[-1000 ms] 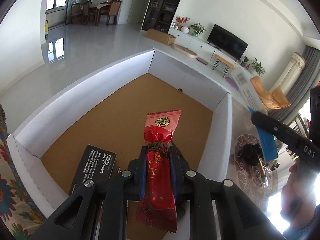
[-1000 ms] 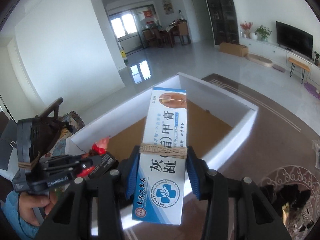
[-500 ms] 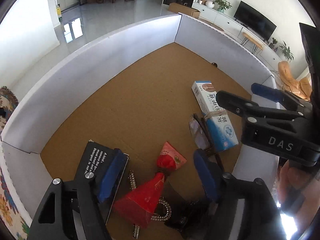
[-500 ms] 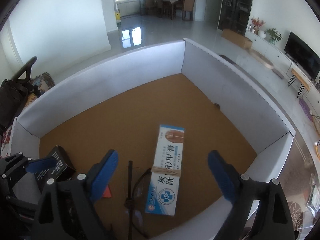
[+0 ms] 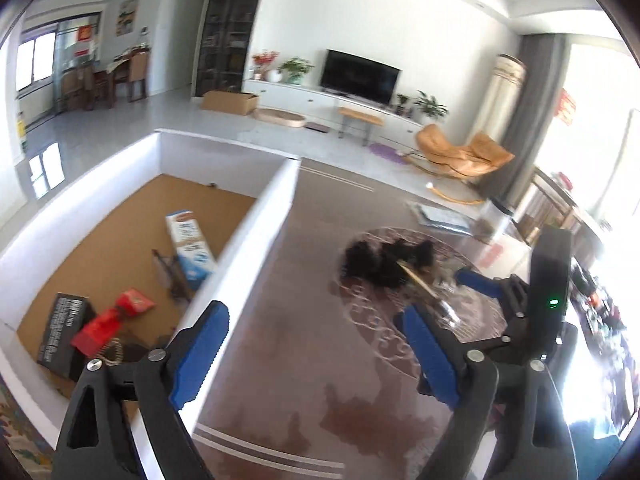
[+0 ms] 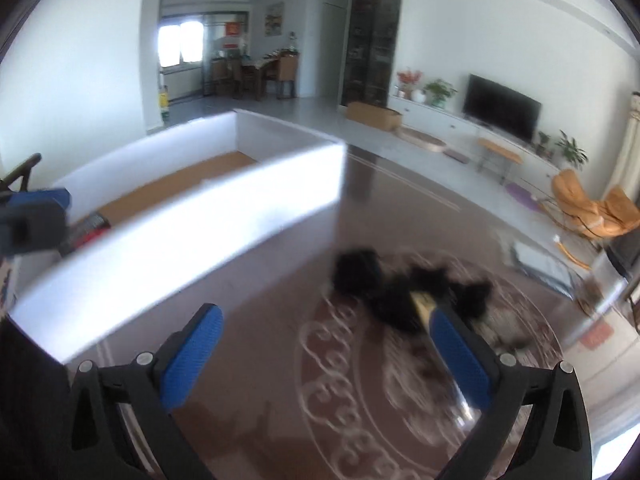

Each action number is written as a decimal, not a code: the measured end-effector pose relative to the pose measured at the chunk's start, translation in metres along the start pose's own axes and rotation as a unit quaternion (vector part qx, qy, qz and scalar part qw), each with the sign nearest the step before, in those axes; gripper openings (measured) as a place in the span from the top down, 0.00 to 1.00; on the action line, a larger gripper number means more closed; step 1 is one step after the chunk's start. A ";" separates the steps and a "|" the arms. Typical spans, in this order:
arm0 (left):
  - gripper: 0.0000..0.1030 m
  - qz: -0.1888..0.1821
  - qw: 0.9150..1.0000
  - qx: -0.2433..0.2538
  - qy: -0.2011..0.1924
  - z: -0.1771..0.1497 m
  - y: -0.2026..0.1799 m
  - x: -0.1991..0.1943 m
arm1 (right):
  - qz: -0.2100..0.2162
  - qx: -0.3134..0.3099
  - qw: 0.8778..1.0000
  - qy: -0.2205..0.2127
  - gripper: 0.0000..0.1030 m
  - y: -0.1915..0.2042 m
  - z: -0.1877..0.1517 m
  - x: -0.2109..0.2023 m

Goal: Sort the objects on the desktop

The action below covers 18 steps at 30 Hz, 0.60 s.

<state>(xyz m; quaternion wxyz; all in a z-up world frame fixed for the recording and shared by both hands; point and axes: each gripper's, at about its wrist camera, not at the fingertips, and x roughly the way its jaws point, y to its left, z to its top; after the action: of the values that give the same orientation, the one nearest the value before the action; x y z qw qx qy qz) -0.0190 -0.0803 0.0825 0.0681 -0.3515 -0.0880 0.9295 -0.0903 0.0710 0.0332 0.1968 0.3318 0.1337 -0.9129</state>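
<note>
Now, largest first, with the risk each carries:

Table (image 5: 304,420): dark, glossy and patterned, with strong glare at the right side. The black pile reads poorly against it, so a reach could land beside its target.

White box (image 5: 248,240): open-topped, with a cardboard floor, standing on the left part of the table. Its near wall runs just in front of the left gripper's left finger. A careless swing could clip that wall and shove the box.

Sorted items: a blue-and-white carton (image 5: 190,246), a black box (image 5: 62,330), a red packet (image 5: 110,322) and what look like spectacles (image 5: 170,274) lie on the box floor, close together. More drops could stack or tangle there.

Black pile (image 6: 400,292): the unsorted things, heaped on the table's round ornament, well apart from the white box. It is blurred and I cannot tell the pieces apart. Judged tangled, so lifting one piece may drag others off.

Left gripper (image 5: 316,356): jaws apart and opening, nothing between them.

Right gripper (image 6: 324,356): jaws apart and opening, nothing between them, aimed at the pile. Both grippers converge on the same heap and could collide.

Yellowish stick (image 6: 424,304): lies in the pile near the right finger. Slim, likely to slip out.
</note>
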 end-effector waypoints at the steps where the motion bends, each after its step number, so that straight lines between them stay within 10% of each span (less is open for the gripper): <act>1: 0.08 -0.011 1.000 0.021 0.006 -0.010 -0.018 0.004 | -0.025 0.007 1.000 0.016 0.00 -0.015 -0.023 -0.004; 8: 0.08 0.000 0.988 0.118 0.097 -0.076 -0.090 0.080 | -0.068 0.110 0.986 0.103 0.00 -0.088 -0.138 -0.037; 18: 0.08 0.022 0.983 0.113 0.143 -0.110 -0.075 0.116 | -0.069 0.103 0.986 0.114 0.00 -0.070 -0.151 -0.038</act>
<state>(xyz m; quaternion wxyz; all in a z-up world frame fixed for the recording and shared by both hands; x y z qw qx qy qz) -0.0275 0.0275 -0.0569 0.0986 -0.4728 0.0358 0.8749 -0.0112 0.1997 -0.0464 0.0813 0.4418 0.0835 -0.8895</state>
